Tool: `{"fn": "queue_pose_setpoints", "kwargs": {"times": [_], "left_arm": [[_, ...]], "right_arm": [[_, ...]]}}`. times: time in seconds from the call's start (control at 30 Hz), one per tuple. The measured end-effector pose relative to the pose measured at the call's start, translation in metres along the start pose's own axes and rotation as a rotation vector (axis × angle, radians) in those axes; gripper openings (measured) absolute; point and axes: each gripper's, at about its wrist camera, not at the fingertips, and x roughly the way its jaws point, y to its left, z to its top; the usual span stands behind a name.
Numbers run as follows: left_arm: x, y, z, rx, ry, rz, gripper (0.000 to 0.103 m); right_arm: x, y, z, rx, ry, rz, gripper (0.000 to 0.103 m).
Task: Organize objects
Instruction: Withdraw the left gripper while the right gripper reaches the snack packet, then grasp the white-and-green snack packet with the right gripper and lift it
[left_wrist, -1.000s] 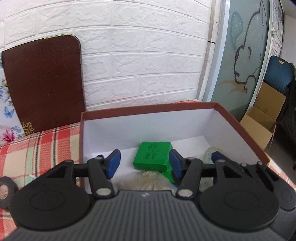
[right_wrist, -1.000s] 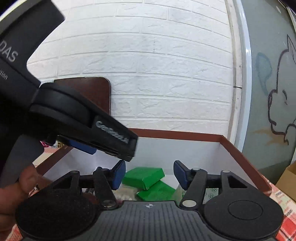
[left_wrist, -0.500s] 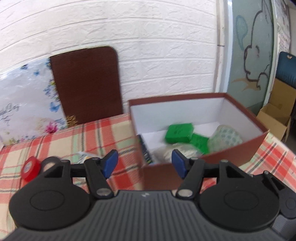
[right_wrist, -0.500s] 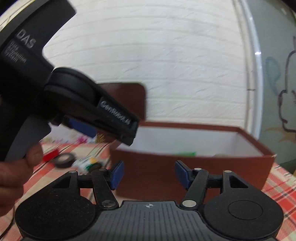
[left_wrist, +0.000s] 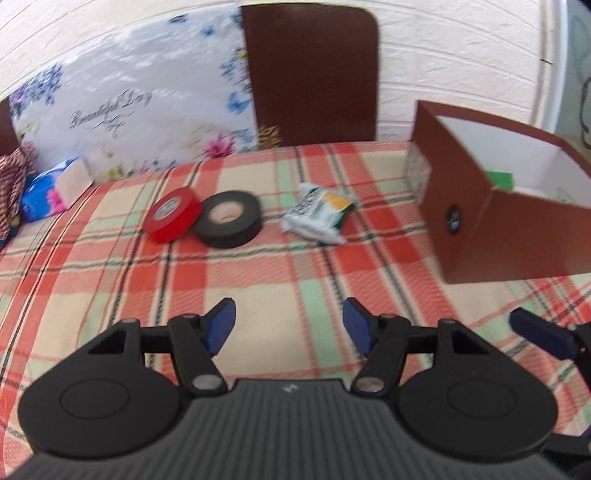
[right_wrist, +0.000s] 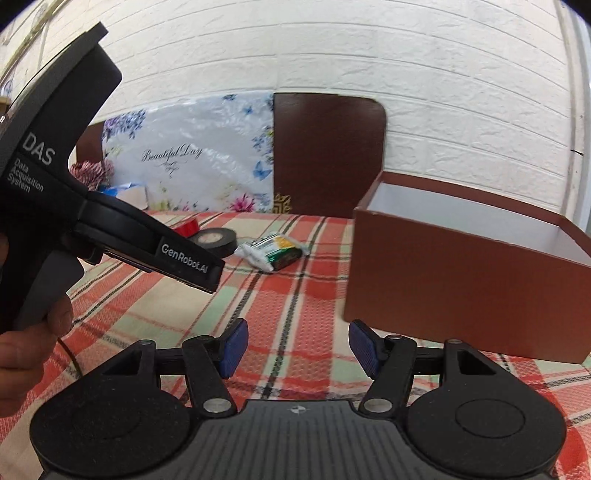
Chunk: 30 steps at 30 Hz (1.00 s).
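White brick wall behind plaid counter (left_wrist: 295, 280) | red tape (left_wrist: 173, 215), black tape (left_wrist: 229, 219), packet (left_wrist: 319, 218) left of brown box (left_wrist: 517, 236) | my left tool (left_wrist: 290, 325) just widened, empty | right tool (right_wrist: 295, 345) parted, empty

The left gripper (left_wrist: 289, 325) angles downward, blue pads (left_wrist: 221, 324) parted with nothing between them, having just widened slightly. The right gripper (right_wrist: 298, 347) sits at its three o'clock, jaws likewise apart and empty. A hand (right_wrist: 26, 339) grips the left handle.
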Motion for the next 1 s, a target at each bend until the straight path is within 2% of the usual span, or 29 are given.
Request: {"fn": "queue_pose_setpoints", "kwargs": {"times": [0.4,0.53,0.63,0.67,0.8,0.87,0.97,1.0], "left_arm": [[0.03,0.069,-0.024,-0.058,0.027,0.161,0.072],[0.038,0.099,-0.036,-0.101,-0.044,0.212,0.091],[0.04,0.117,-0.039,-0.191,-0.063,0.16,0.093],[0.041,0.117,-0.039,-0.193,-0.065,0.163,0.093],[0.043,0.11,-0.04,-0.166,-0.083,0.162,0.094],[0.044,0.11,-0.041,-0.168,-0.089,0.152,0.094],[0.045,0.112,-0.041,-0.174,-0.092,0.136,0.095],[0.045,0.112,-0.041,-0.175,-0.092,0.133,0.096]], "right_arm": [[0.02,0.038,-0.002,-0.087,0.094,0.064,0.062],[0.047,0.048,0.007,-0.102,0.108,0.082,0.061],[0.071,0.051,0.018,-0.093,0.101,0.064,0.061],[0.078,0.051,0.023,-0.097,0.091,0.047,0.062],[0.118,0.053,0.042,-0.133,0.054,-0.023,0.078],[0.139,0.053,0.05,-0.133,0.049,-0.051,0.078],[0.171,0.05,0.061,-0.133,0.074,-0.054,0.087],[0.182,0.049,0.062,-0.133,0.107,-0.044,0.085]]}}
